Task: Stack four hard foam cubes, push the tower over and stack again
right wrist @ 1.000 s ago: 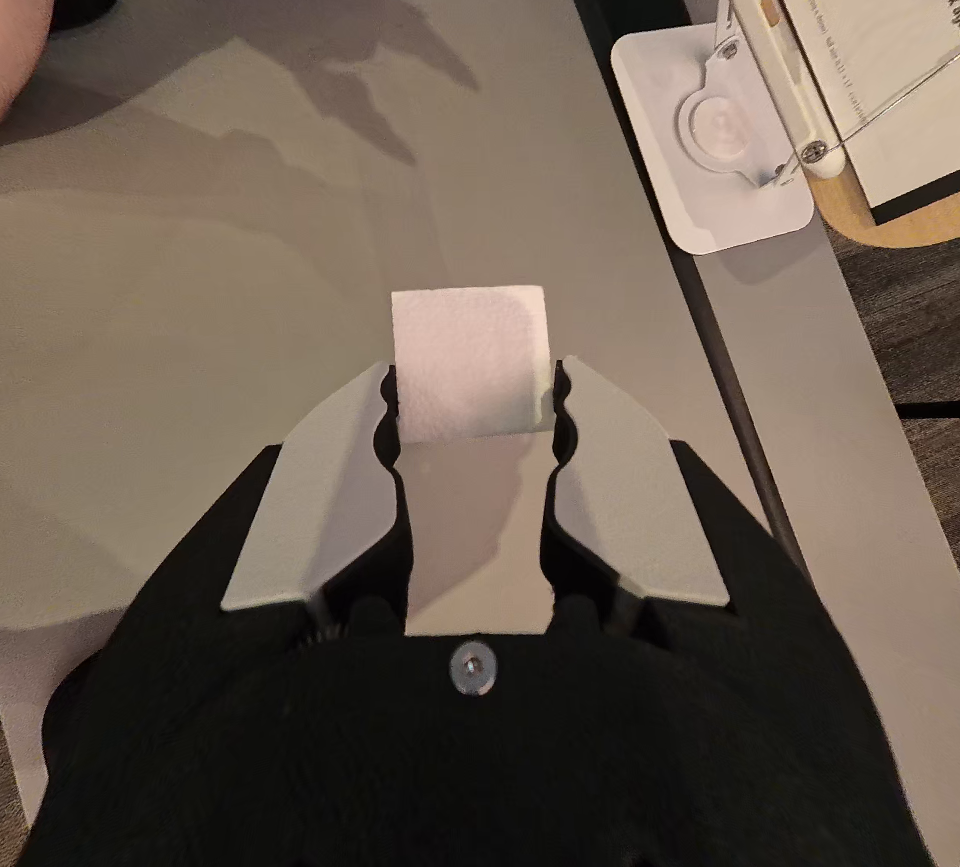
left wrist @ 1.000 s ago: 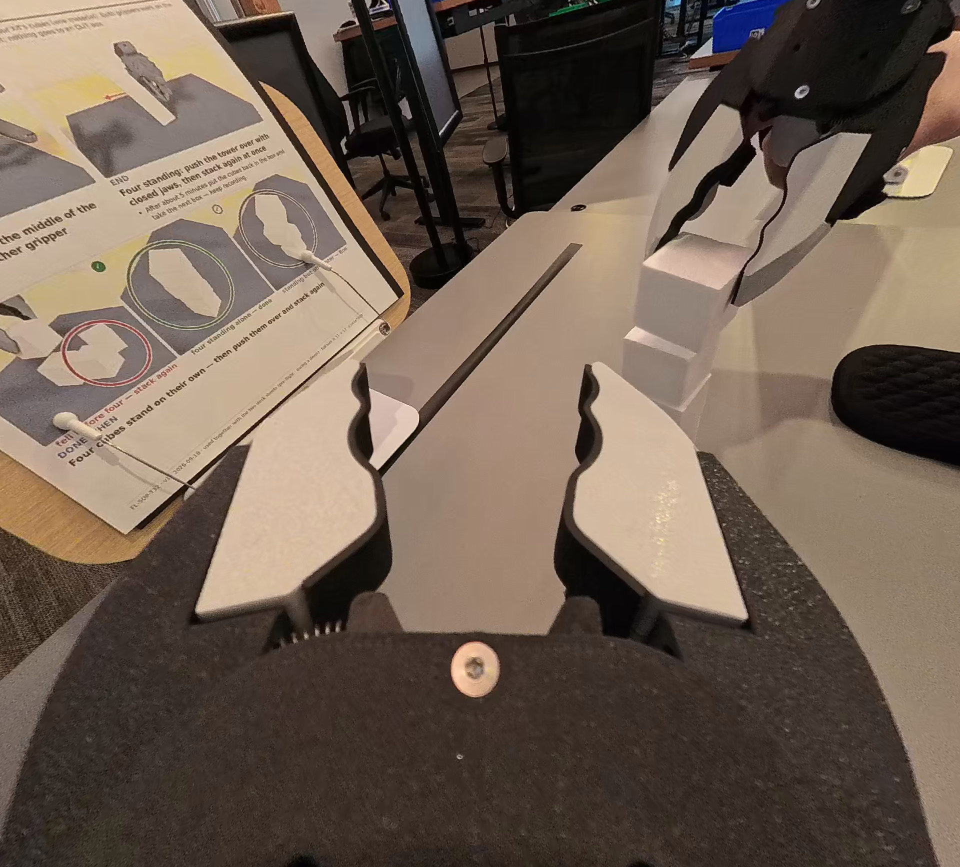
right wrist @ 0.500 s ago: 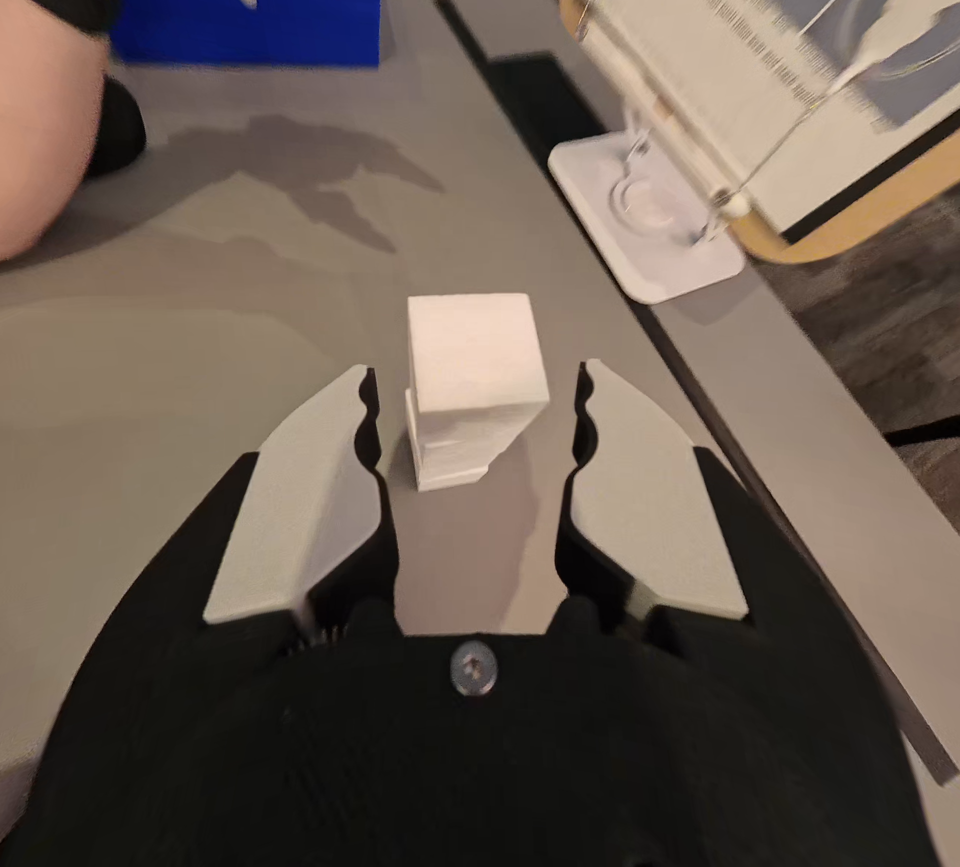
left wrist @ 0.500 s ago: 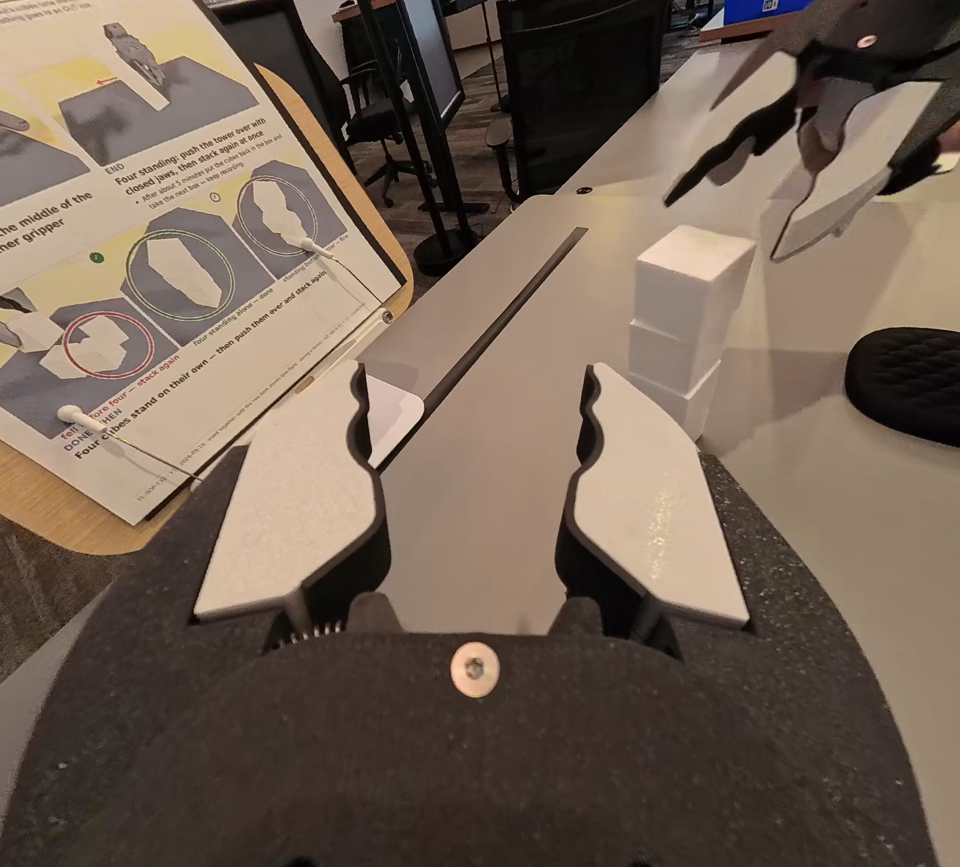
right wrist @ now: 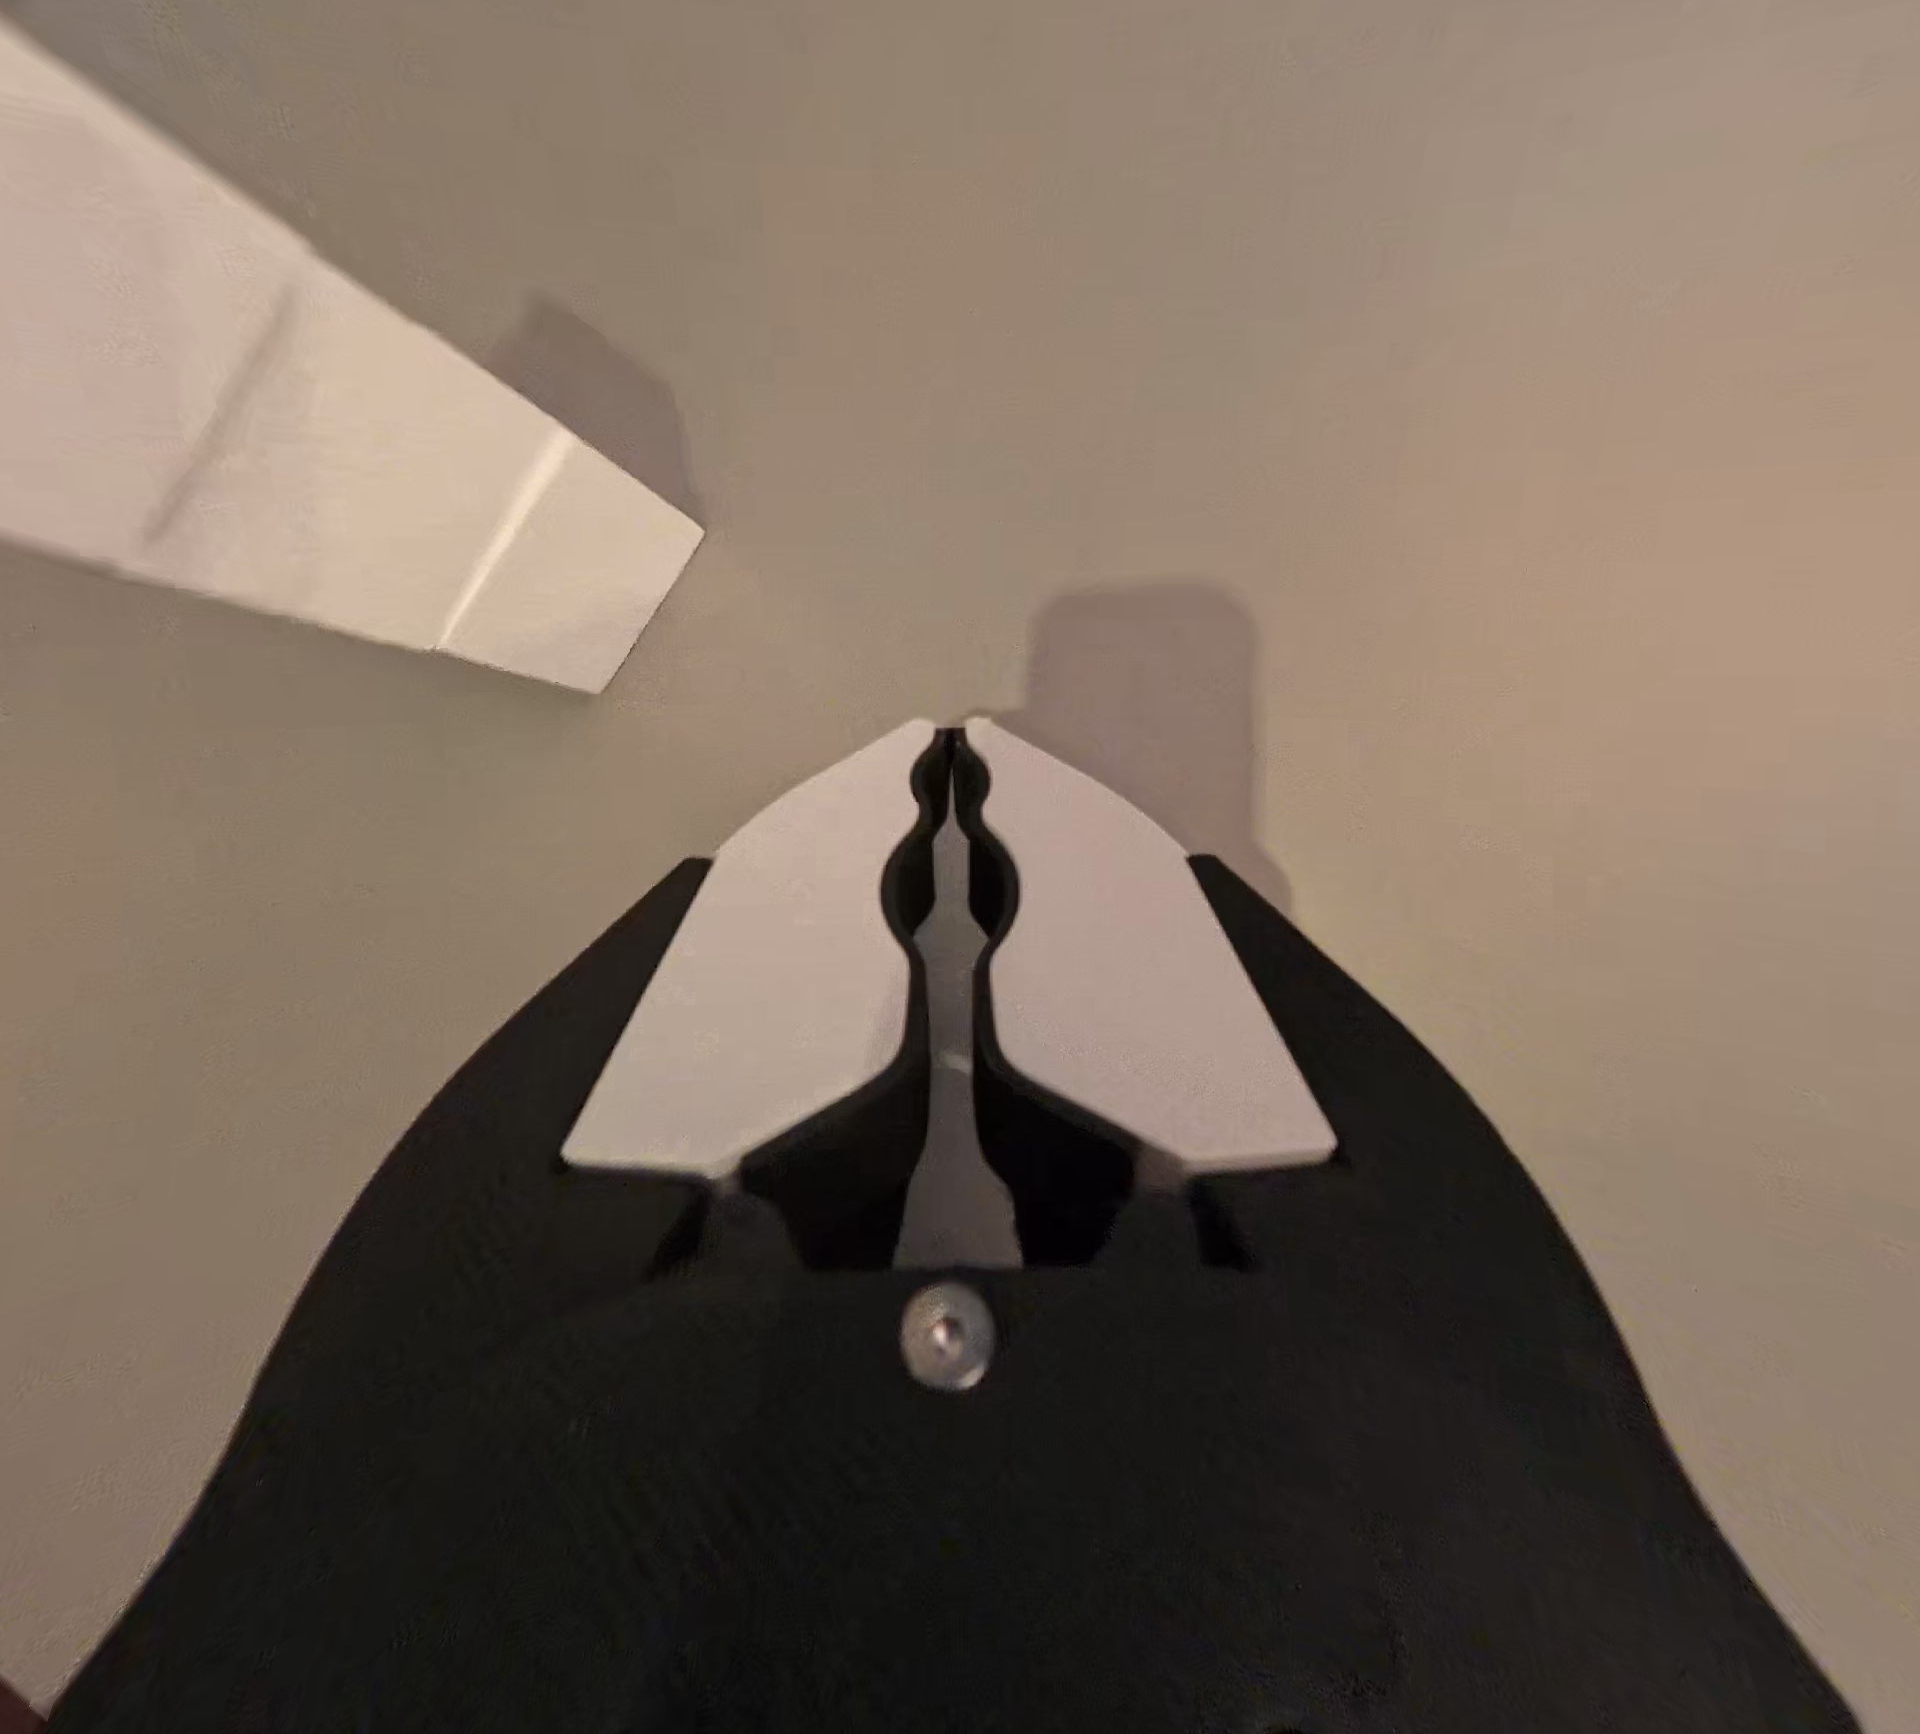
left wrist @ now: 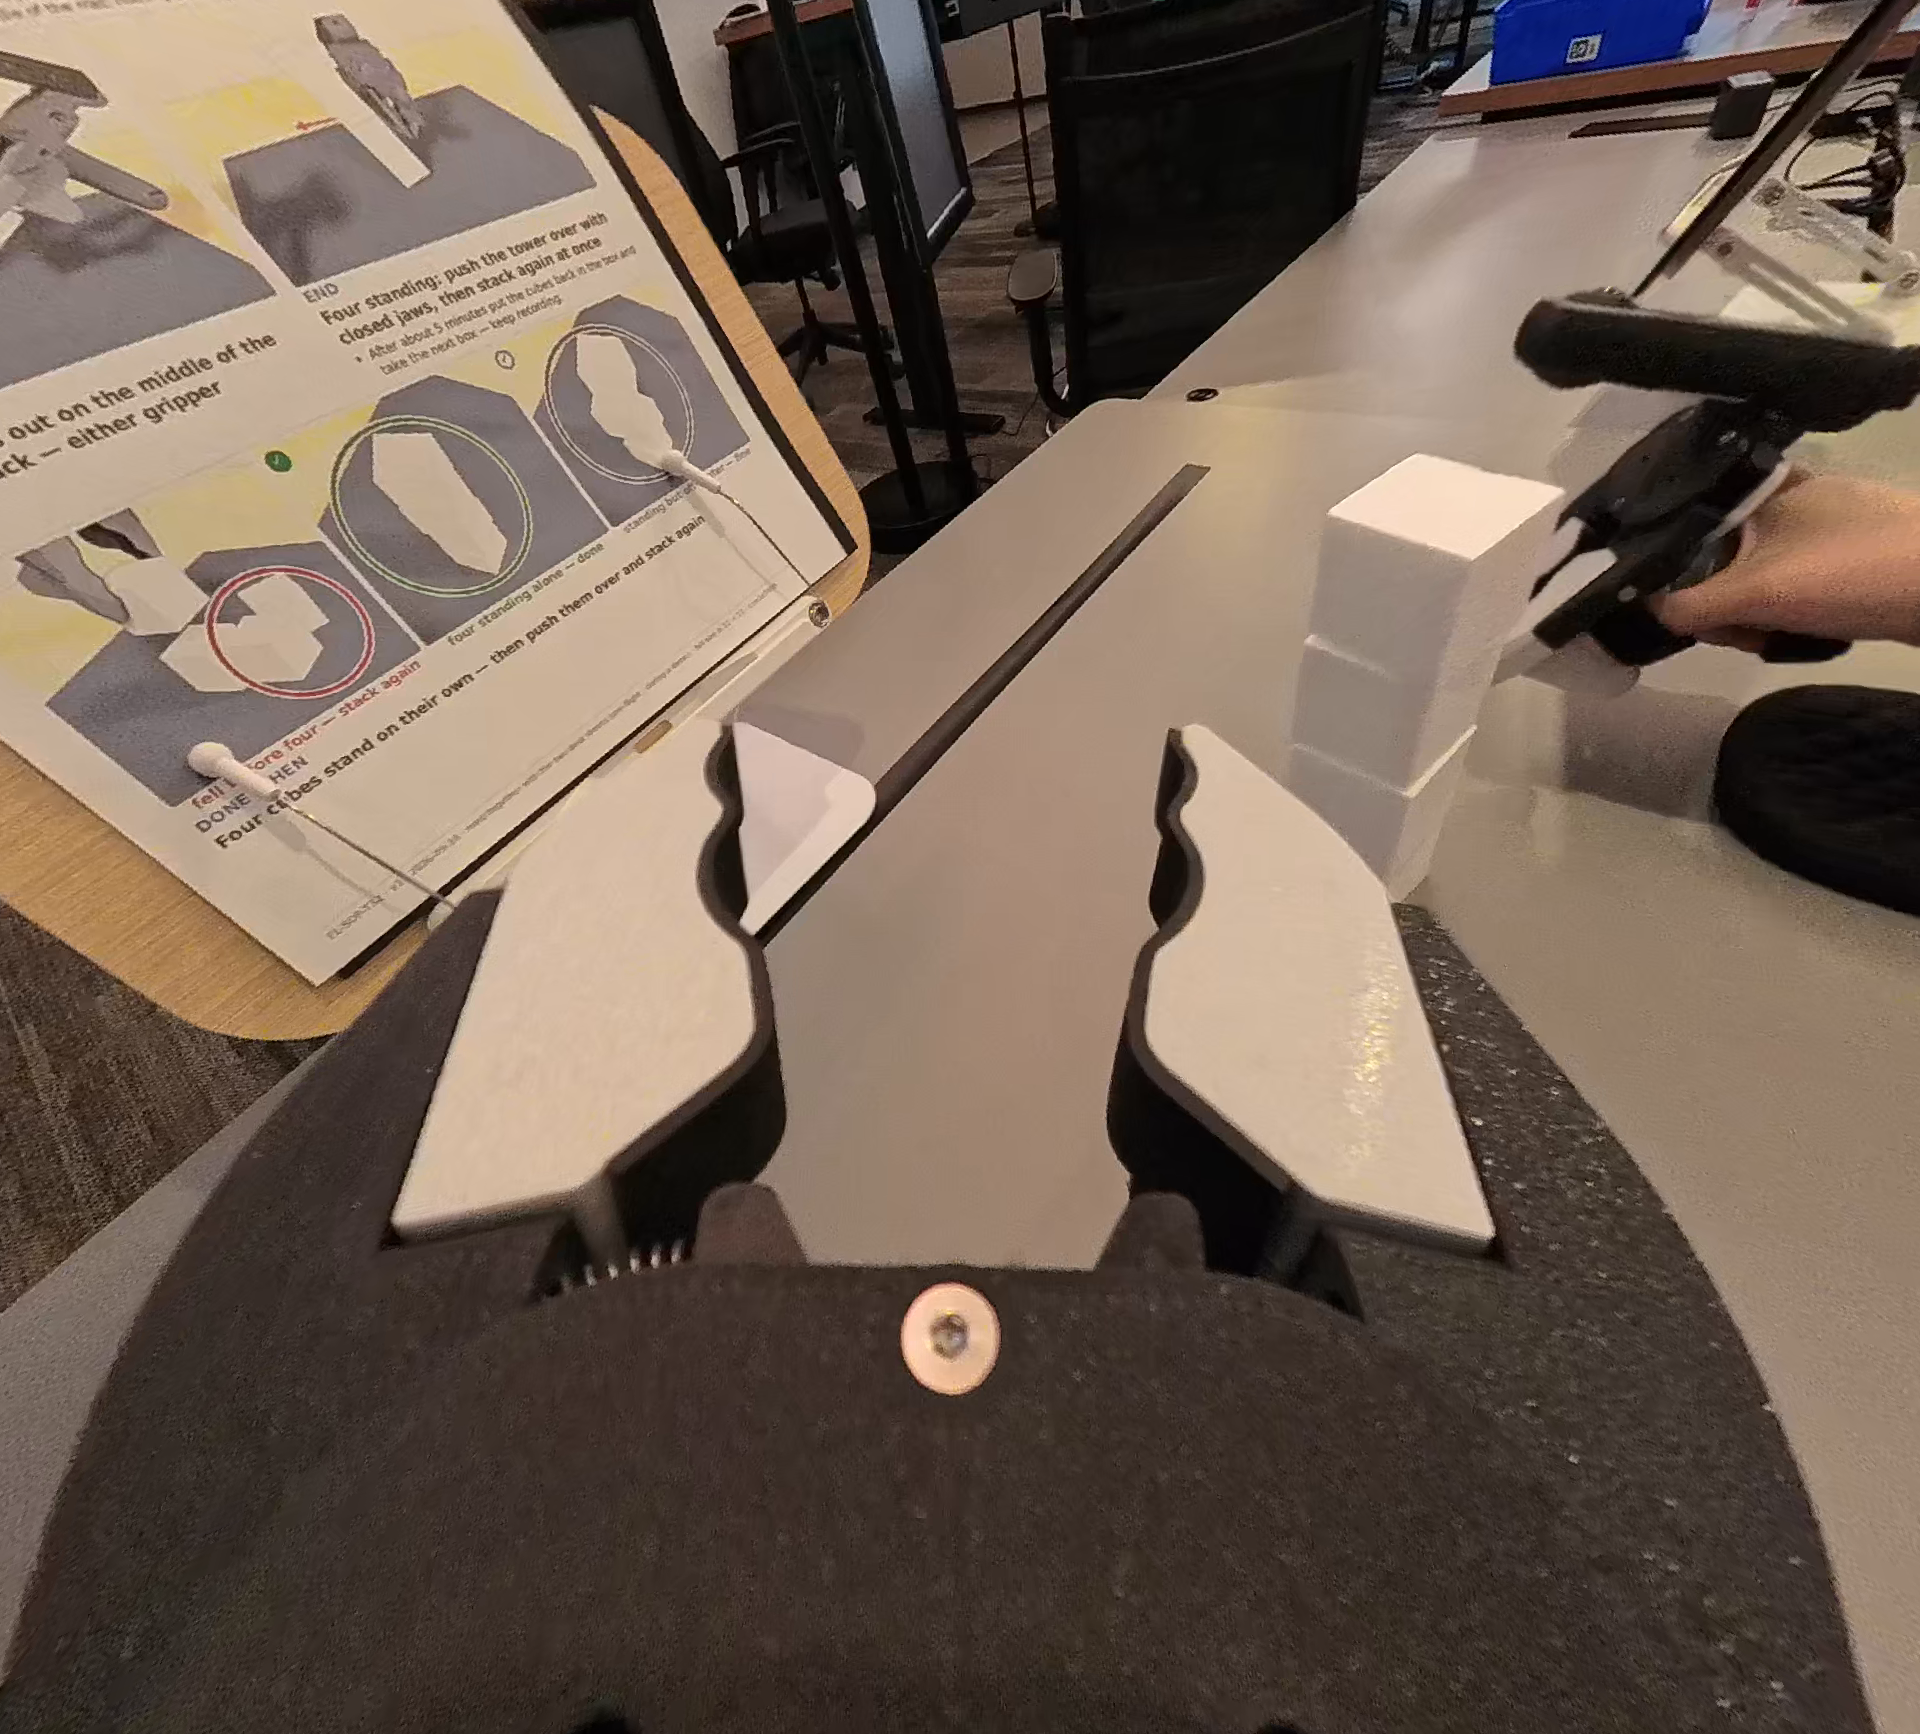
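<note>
the right gripper (right wrist: pixel 951 734), jaws pressed together and empty, sits just beside the upright cube tower (left wrist: pixel 1403 635), which stands to its left; the left gripper (left wrist: pixel 951 863) gapes empty, farther off.

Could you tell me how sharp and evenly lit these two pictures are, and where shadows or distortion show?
Left wrist view: bright; wide-angle bending at the edges; right gripper slightly motion-blurred beside the sharp foam tower. Right wrist view: dim, warm, soft; tower stretched slantwise; blocky shadow on the table beyond the shut fingertips.
</note>
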`<action>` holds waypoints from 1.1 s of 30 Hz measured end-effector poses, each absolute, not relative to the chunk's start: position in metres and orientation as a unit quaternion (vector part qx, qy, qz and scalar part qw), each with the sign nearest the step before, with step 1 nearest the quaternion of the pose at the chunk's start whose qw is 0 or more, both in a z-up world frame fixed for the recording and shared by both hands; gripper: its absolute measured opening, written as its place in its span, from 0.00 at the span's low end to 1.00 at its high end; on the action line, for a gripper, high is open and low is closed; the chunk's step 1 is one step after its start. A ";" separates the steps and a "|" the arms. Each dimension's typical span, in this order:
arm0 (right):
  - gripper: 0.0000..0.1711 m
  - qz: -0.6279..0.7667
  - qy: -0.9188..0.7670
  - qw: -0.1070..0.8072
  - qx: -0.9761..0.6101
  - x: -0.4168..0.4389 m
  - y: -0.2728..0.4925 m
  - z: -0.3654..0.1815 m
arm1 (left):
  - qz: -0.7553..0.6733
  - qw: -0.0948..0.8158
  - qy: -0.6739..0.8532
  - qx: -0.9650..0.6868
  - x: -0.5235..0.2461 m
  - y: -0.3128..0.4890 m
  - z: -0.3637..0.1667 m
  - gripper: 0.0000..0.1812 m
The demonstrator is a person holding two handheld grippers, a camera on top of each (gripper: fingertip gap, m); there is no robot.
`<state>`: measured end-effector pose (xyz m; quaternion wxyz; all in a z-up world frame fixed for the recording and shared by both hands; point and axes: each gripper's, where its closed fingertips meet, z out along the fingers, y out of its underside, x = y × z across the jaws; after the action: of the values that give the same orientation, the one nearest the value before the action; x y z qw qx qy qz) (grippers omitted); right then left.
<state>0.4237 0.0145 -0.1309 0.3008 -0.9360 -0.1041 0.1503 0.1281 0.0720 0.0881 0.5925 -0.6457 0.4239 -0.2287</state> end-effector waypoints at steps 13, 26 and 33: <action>0.00 0.019 -0.218 0.291 -0.931 0.281 0.054 -0.077 | -0.211 0.589 0.402 -0.669 0.100 0.084 0.080 0.42; 0.01 0.107 -0.324 0.329 -0.881 0.256 0.060 -0.024 | -0.189 0.577 0.360 -0.708 0.053 0.090 0.073 0.42; 0.18 0.172 -0.477 0.350 -0.788 0.251 0.066 -0.024 | -0.123 0.560 0.385 -0.723 0.063 0.089 0.067 0.42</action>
<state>0.2513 0.0660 -0.0236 0.3502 -0.7877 -0.4767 0.1720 0.0626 0.0887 0.0673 0.5601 -0.7229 0.3855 -0.1230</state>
